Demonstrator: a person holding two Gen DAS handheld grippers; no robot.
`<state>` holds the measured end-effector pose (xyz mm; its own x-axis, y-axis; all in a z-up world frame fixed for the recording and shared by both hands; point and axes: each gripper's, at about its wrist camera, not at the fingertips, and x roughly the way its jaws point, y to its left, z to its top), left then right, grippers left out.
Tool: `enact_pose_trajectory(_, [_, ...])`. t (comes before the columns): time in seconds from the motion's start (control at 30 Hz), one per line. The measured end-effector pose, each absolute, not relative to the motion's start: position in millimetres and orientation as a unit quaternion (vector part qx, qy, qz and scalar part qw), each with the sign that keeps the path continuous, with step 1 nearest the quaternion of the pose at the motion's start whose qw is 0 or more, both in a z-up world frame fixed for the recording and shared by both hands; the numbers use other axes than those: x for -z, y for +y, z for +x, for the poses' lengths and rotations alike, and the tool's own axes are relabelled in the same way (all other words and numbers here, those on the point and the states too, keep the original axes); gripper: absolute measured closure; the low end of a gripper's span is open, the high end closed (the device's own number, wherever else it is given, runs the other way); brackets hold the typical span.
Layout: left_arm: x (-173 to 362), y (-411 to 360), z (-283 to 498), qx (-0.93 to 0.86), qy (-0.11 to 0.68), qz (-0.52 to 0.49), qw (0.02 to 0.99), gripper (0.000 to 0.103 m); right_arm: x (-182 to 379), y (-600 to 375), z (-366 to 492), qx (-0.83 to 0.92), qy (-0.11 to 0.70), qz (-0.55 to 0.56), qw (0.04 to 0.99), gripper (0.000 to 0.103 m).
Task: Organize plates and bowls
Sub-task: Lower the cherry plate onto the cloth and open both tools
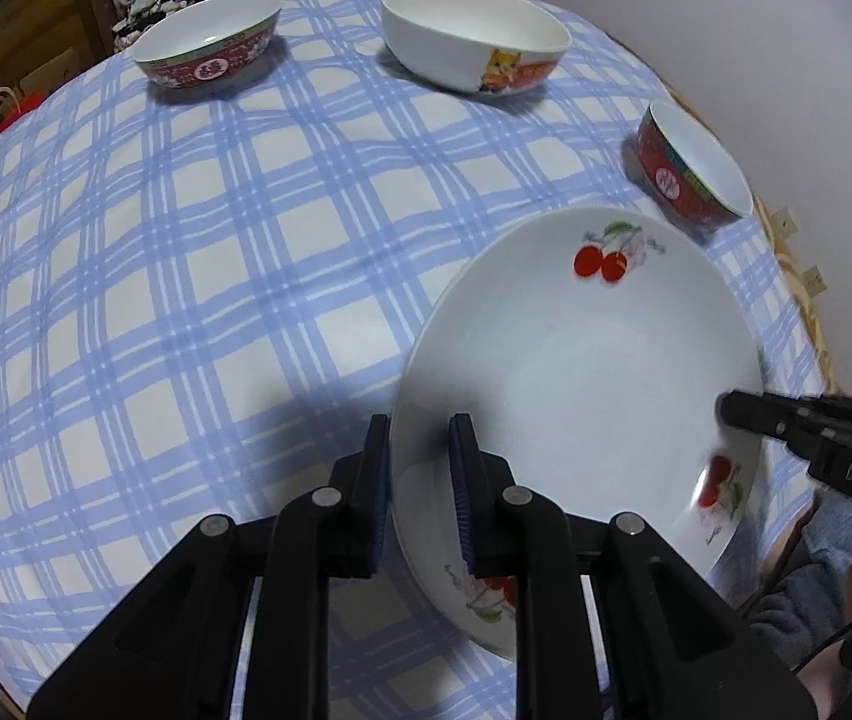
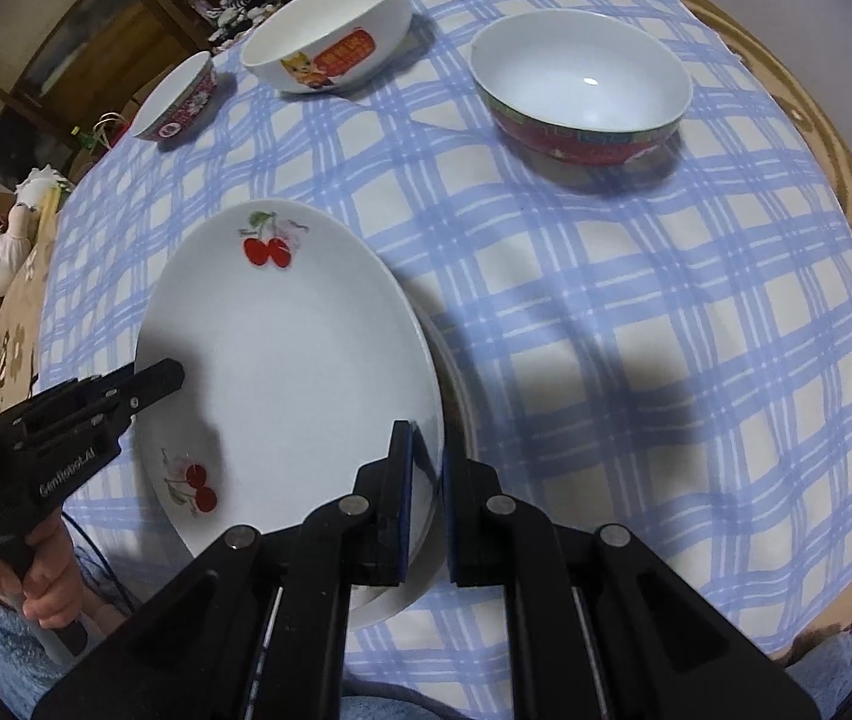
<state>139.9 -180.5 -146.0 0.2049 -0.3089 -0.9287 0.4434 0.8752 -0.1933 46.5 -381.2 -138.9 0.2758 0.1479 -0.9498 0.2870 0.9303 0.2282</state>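
A white plate with cherry prints (image 1: 576, 360) (image 2: 282, 360) hangs low over the blue checked tablecloth (image 1: 186, 300), held at both sides. My left gripper (image 1: 420, 468) is shut on its left rim, and shows side-on in the right wrist view (image 2: 177, 372). My right gripper (image 2: 429, 468) is shut on the opposite rim, with its tip visible in the left wrist view (image 1: 726, 411). A second rim (image 2: 462, 402) peeks out just beneath the plate. Farther back stand three bowls: a red-patterned bowl (image 1: 210, 48) (image 2: 177, 102), a white cartoon bowl (image 1: 474, 42) (image 2: 330, 36) and another red-patterned bowl (image 1: 690, 168) (image 2: 582, 84).
The round table's edge (image 2: 834, 138) curves close behind the right red bowl. A person's hand (image 2: 48, 576) and blue sleeve hold the left tool. Wooden shelves with clutter (image 2: 234, 6) stand beyond the table, and a plush toy (image 2: 0, 246) lies at the left.
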Motion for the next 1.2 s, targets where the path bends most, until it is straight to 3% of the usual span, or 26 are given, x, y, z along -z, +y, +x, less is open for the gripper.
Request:
enact_pose_trajectory(0.63, [150,-185,139,0.244,0.583,0.073,0.771,0.084,125,-381,41,0.058,0.578,0.155,0.799,0.094])
enact_pose_trajectory(1.2, [151,-183,140,0.244,0.586,0.077,0.769,0.077,135,-394,36,0.07,0.59,0.17,0.787,0.094])
